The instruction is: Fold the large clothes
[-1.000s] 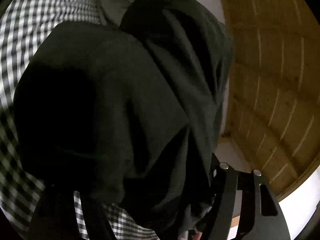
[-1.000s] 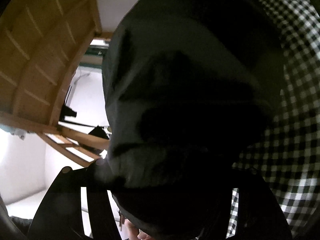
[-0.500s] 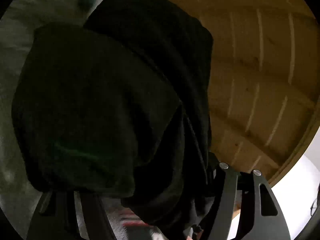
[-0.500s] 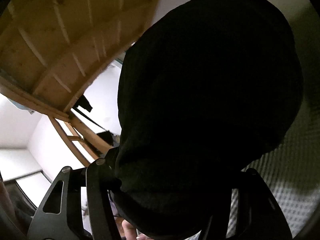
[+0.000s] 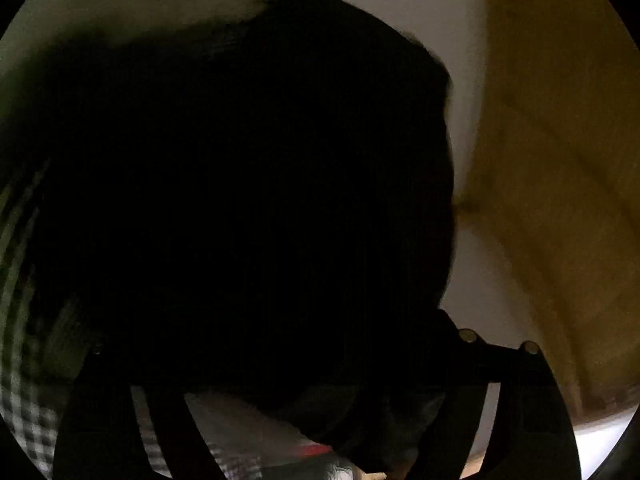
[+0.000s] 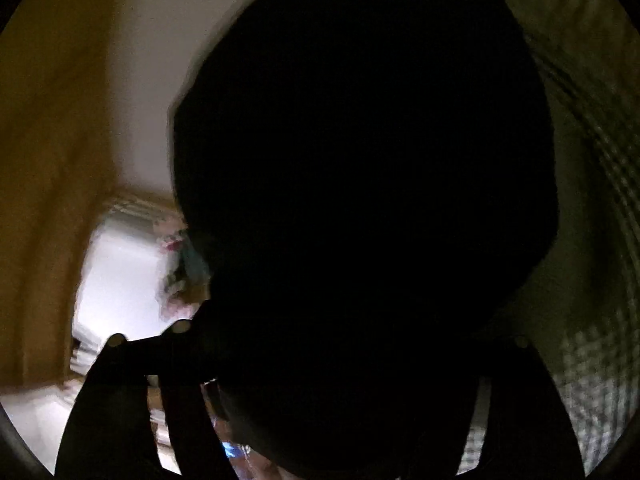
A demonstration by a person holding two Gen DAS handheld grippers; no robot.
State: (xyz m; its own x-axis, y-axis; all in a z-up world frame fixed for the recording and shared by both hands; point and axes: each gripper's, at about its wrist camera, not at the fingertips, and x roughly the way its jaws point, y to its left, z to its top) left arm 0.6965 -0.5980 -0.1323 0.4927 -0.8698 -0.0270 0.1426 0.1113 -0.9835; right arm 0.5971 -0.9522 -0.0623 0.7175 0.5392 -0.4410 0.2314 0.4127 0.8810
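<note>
A bundled black garment (image 5: 248, 184) fills the space between the wide-spread jaws of my left hand-held gripper (image 5: 304, 364), and likewise those of my right hand-held gripper (image 6: 320, 356). Both have just been opening, cloth between them; whether they grip it I cannot tell. Checked fabric (image 6: 600, 360) and wooden boards (image 5: 560, 160) blur past.

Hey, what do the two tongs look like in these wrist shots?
Both are matte black. The left tongs have flat, slotted fingers that widen toward the camera, with two round silver bolt heads on the right one. The right tongs match, with two bolt heads on the left finger and one on the right. No cables, markings or sleeves are visible.
</note>
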